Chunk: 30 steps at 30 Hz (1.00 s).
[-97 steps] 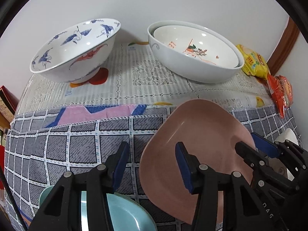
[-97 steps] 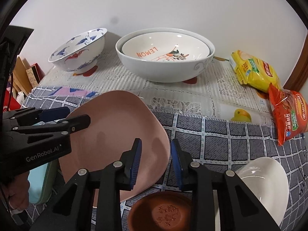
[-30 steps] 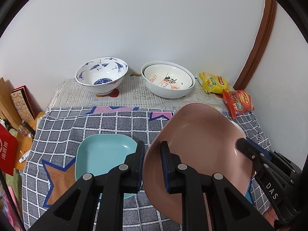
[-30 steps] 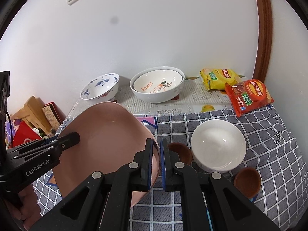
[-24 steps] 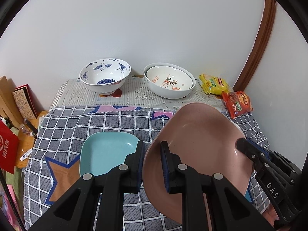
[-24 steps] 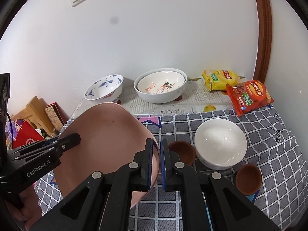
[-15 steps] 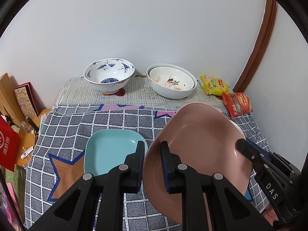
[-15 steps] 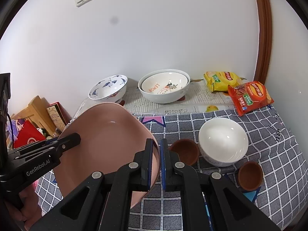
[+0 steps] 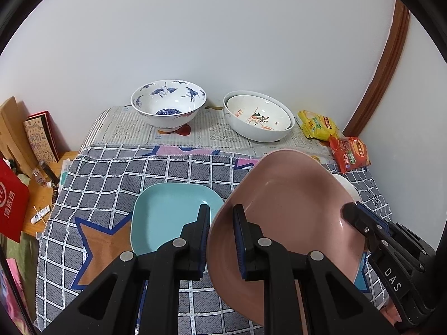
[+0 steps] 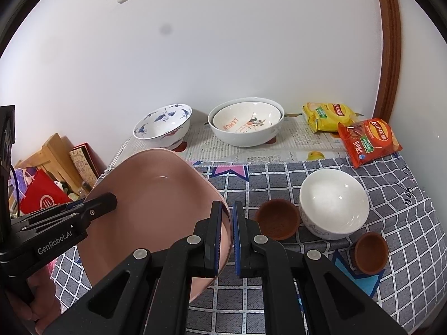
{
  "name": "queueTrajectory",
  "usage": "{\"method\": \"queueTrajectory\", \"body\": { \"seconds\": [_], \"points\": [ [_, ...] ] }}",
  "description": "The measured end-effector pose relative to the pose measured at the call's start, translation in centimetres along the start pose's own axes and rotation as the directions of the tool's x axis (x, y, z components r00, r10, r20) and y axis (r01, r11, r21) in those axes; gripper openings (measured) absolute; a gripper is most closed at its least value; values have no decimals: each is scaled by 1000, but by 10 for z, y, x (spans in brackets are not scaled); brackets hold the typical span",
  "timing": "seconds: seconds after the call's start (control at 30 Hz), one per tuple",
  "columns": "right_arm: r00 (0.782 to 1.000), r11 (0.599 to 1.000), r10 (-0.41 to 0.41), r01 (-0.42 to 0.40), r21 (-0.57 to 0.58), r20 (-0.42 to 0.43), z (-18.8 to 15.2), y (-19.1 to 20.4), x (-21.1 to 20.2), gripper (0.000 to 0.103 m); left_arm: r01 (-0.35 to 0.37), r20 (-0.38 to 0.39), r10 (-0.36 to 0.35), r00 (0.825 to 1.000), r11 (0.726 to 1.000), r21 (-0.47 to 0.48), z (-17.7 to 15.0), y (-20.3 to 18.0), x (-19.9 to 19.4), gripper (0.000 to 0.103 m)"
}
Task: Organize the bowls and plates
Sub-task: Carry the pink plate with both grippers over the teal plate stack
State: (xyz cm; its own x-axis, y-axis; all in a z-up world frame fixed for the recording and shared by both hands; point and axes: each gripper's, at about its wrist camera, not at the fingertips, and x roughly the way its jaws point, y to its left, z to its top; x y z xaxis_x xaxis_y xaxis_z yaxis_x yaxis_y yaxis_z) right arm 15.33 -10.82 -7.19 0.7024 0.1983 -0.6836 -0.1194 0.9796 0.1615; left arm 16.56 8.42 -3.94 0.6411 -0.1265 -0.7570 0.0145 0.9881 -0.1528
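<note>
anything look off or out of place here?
Nothing broken or spilled. One oddity: two snack packets, a yellow one and an orange one, lie among the dishes at the table's far right corner. The pink plate is tilted, but both grippers hold it by opposite rims.

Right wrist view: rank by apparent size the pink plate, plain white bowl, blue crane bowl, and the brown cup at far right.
1. pink plate, though it is held nearest the camera, which inflates it
2. plain white bowl
3. blue crane bowl, farther back, so its rank against the white bowl is unsure
4. brown cup
</note>
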Motion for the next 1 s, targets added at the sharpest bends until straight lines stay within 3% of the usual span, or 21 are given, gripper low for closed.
{"method": "queueTrajectory", "body": {
  "seconds": [1.0],
  "points": [
    [998,999,32,-33,-18,-51,-4,22,33,8,-31,-41,28,999,998,-54,-5,33,20,16]
  ]
}}
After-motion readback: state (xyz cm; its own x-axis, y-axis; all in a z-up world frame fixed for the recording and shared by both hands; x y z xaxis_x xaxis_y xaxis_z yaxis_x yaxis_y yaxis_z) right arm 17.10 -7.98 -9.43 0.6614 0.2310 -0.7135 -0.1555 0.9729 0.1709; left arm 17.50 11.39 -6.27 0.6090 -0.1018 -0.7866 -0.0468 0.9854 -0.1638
